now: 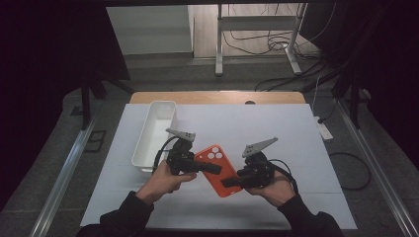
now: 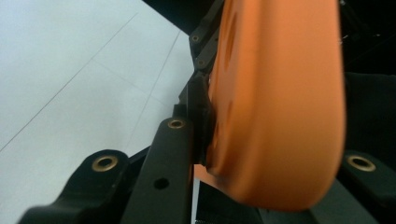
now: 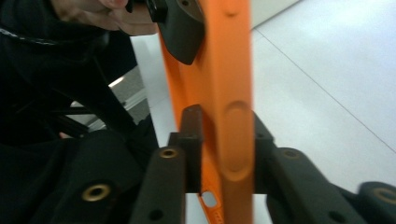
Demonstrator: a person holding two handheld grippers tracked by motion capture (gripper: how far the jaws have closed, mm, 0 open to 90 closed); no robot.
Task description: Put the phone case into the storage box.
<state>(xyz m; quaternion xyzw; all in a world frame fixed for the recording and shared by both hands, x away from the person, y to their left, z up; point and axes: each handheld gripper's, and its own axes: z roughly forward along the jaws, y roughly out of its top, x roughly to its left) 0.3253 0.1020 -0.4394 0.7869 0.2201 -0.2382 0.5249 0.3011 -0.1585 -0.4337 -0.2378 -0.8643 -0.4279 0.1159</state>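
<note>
Your left gripper [image 1: 210,168] and right gripper [image 1: 231,181] both clamp the orange plastic phone case [image 1: 218,170] at centre frame in the high view, above the white-covered desk [image 1: 276,133], right of a white rectangular plastic bin [image 1: 154,133]. Left gripper view: the case sits right of centre, pinched. Right gripper view: the jaws squeeze its edge at centre.

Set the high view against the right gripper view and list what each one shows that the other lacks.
High view alone: the white bin on the table's left, the three camera holes in the orange phone case, and the right tool from outside.

Right gripper view alone: the case's thin edge with a long button bump, pinched between that tool's pads.

Both: the case held off the white table by both tools, with the left tool clamped on its other end.
</note>
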